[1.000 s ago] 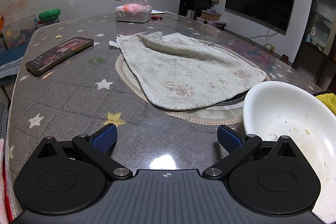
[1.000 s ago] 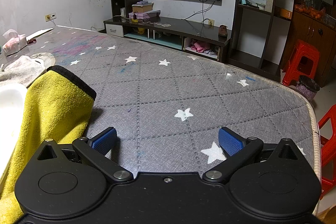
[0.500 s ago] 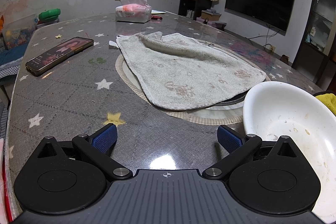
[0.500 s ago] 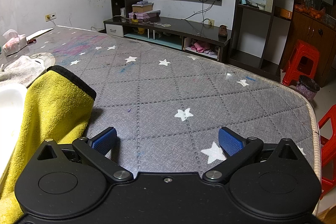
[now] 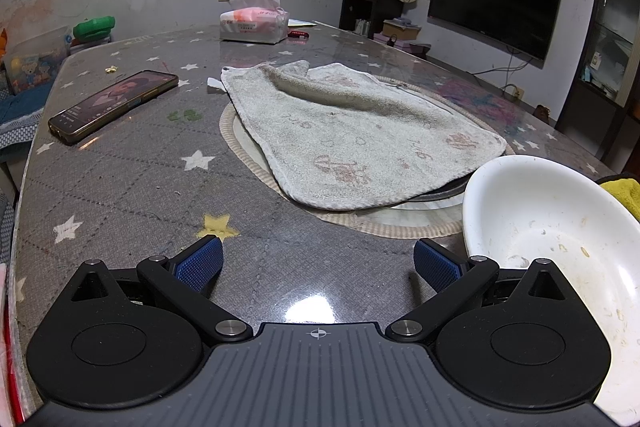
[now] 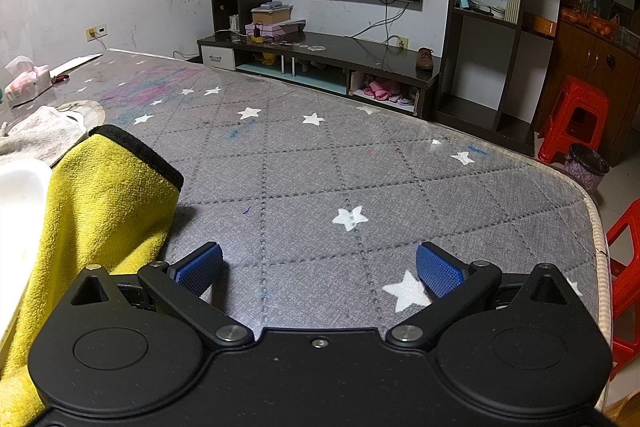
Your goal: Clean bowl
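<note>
A white bowl [image 5: 552, 227] with food smears inside sits on the table at the right of the left wrist view; its rim shows at the left edge of the right wrist view [image 6: 20, 195]. A yellow cloth [image 6: 100, 203] with a black hem lies beside the bowl, just left of my right gripper; a corner of it shows in the left wrist view [image 5: 624, 193]. My left gripper [image 5: 318, 263] is open and empty, low over the table, with the bowl just right of its right finger. My right gripper [image 6: 320, 267] is open and empty over bare table.
A grey towel [image 5: 352, 131] lies over a round mat in the table's middle. A phone [image 5: 114, 103] lies at the left, a tissue pack [image 5: 254, 21] at the back. The table edge [image 6: 600, 235] runs at the right, with red stools [image 6: 576, 115] beyond.
</note>
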Demonstrator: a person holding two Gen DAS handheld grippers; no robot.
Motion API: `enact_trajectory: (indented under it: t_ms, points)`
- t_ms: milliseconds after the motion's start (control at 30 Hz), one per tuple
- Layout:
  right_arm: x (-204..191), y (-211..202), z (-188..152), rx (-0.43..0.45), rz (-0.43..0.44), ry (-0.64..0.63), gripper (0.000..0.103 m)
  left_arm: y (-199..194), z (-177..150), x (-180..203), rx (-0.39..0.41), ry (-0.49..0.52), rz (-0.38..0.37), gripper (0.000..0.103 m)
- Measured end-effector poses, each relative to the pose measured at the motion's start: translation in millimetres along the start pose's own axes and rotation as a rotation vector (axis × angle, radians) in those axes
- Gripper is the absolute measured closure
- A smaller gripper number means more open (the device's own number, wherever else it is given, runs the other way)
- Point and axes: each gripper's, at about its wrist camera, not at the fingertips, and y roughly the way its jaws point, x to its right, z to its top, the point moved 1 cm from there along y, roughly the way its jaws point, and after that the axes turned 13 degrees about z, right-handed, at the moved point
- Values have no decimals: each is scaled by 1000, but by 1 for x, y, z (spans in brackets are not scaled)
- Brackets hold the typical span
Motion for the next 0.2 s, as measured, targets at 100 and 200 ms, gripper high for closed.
enact_trajectory:
  t_ms: [100, 200]
  points:
    - [0, 0, 0, 0, 0, 0, 0, 0, 0, 0, 0, -1, -1, 0]
    - [0, 0, 0, 0, 0, 0, 0, 0, 0, 0, -1, -1, -1, 0]
